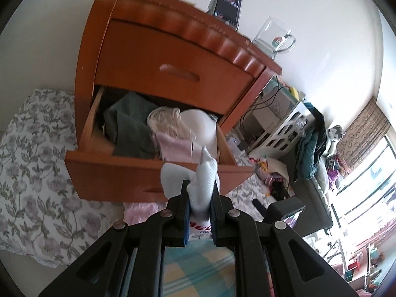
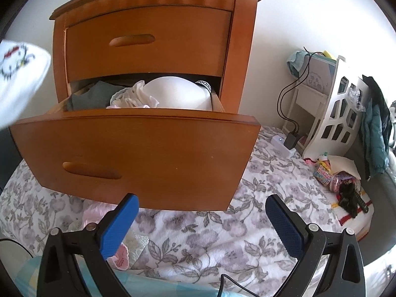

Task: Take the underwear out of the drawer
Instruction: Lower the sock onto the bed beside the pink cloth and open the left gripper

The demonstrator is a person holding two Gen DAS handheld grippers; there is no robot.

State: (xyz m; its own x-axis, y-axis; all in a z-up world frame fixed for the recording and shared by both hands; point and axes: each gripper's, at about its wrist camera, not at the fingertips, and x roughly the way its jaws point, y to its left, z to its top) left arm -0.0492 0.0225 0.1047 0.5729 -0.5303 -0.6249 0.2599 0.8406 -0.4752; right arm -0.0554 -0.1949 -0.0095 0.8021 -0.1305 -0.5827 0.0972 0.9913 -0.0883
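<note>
The left gripper (image 1: pixel 200 198) pinches the soft, light white underwear (image 1: pixel 201 185) between its jaws, bunched fabric being a good hold, while the right gripper (image 2: pixel 200 219) stands wide and empty.

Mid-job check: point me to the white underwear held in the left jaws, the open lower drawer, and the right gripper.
white underwear (image 1: pixel 201 185), left wrist view, bunched fabric above the jaws
open lower drawer (image 2: pixel 148 148), right wrist view, front panel
right gripper (image 2: pixel 201 225), right wrist view, gap midway between its open jaws
</note>
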